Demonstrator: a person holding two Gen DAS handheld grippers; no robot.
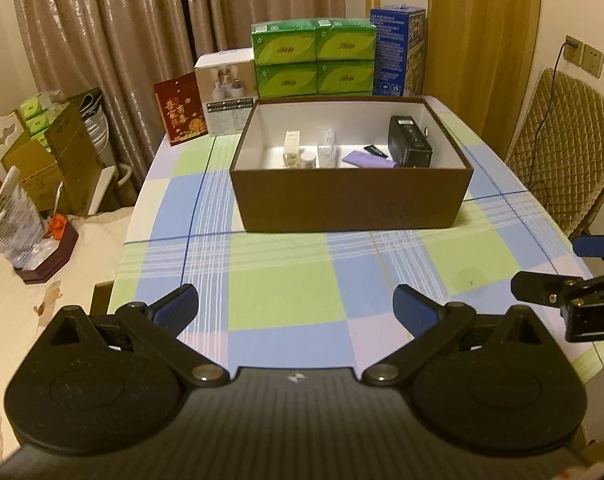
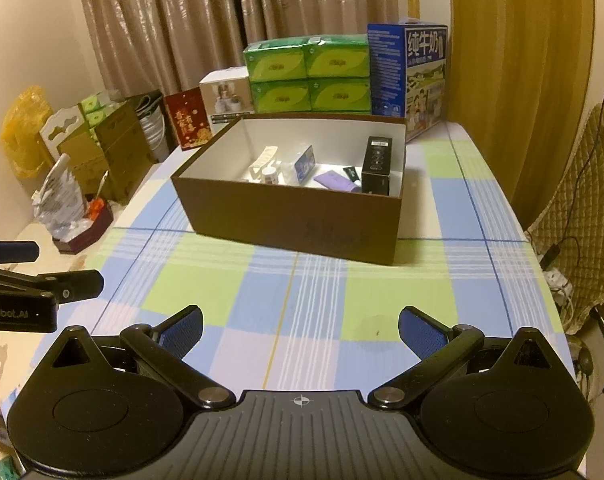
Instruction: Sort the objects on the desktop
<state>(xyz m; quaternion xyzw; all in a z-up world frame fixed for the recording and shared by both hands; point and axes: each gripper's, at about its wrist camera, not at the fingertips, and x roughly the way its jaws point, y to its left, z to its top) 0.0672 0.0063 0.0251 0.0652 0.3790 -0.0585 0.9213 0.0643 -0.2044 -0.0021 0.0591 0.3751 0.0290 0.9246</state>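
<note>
Both hand-held grippers, left (image 1: 295,304) and right (image 2: 300,326), released, empty, over bare table (image 1: 285,292). Items sit inside box (image 1: 354,204). I'd judge sorting done; retreat without bumping box.

Four green tissue packs (image 1: 313,62), one brown box (image 1: 350,196), one blue carton (image 2: 408,76).

Tablecloth (image 1: 285,292): blue, green and white checks, covering the table.
Tissue packs (image 1: 313,63): green, stacked two high at the far edge.
Milk carton (image 2: 408,74): blue, just right of the packs.
Red card (image 1: 179,109): upright, left of a white box (image 1: 226,94).
Curtains (image 1: 113,28): beige.
Chair (image 1: 566,152): quilted, possibly padded.
</note>
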